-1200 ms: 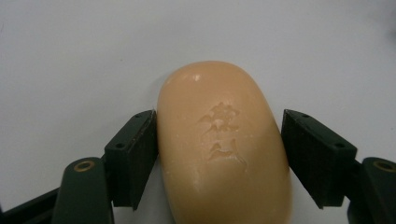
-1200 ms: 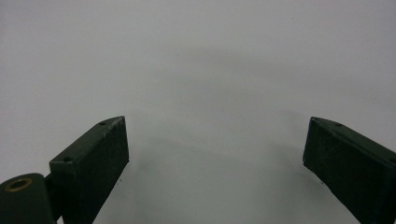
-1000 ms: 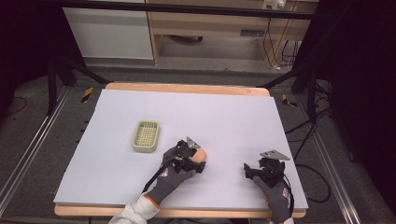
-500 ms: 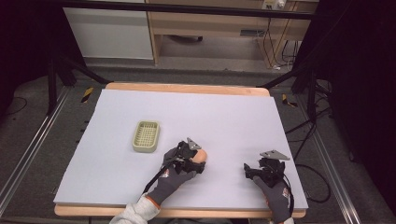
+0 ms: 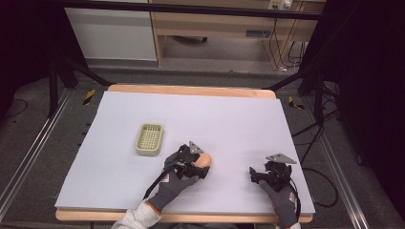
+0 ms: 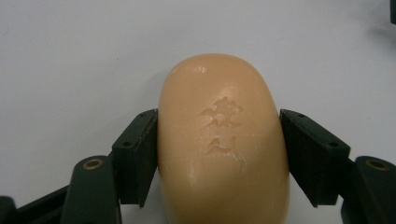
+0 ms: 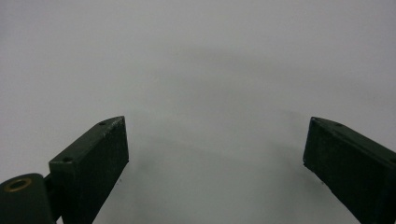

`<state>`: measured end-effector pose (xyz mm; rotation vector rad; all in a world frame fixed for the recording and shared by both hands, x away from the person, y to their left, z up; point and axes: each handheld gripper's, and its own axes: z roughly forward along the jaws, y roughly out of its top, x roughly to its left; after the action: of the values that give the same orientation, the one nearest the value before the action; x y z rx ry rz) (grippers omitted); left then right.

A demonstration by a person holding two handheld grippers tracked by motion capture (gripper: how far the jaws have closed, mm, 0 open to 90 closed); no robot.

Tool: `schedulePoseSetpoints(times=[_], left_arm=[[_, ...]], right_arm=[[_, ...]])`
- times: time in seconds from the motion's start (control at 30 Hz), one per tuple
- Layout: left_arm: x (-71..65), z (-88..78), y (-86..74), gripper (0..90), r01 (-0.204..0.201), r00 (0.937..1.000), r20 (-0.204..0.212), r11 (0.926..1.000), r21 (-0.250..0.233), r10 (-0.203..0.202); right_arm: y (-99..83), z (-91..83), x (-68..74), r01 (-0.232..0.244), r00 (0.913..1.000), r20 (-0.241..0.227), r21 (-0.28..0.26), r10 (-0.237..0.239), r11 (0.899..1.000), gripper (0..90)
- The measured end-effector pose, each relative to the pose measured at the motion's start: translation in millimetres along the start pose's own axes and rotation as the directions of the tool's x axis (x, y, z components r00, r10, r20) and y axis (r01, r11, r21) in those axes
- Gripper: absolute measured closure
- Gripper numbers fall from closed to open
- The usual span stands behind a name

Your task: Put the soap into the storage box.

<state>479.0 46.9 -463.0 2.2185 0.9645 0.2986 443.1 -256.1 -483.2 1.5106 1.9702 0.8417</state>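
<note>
A peach-coloured bar of soap [image 6: 223, 140] with an embossed mark on top lies on the white table between my left gripper's jaws. Both pads press its sides, so my left gripper [image 6: 219, 158] is shut on it. In the high view the soap [image 5: 204, 160] sits near the table's front centre under my left gripper [image 5: 198, 164]. A pale green slotted soap dish [image 5: 149, 139] stands a little to the left of it. My right gripper [image 5: 255, 175] rests at the front right, and its jaws [image 7: 215, 154] stand wide open over bare table.
The white table top [image 5: 215, 119] has a wooden edge at front and back. Dark floor, metal rails and cables surround it. A wooden cabinet [image 5: 215, 24] stands behind.
</note>
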Motion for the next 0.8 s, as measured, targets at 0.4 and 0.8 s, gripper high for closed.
schedulePoseSetpoints(times=[0.4,0.8], left_arm=[[7.4,-19.3,4.2,31.4,0.019,0.9997,0.012,0.9993,-0.031,-0.019],[18.1,-37.4,5.9,31.6,0.047,0.9989,0.005,0.9970,-0.061,-0.047]], right_arm=[[0.0,-0.6,0.0,-0.002,1.0000,-0.001,-0.001,0.002,1.000,7.1],[0.1,-0.7,-0.2,-0.005,1.0000,-0.001,-0.001,0.005,1.000,7.1]])
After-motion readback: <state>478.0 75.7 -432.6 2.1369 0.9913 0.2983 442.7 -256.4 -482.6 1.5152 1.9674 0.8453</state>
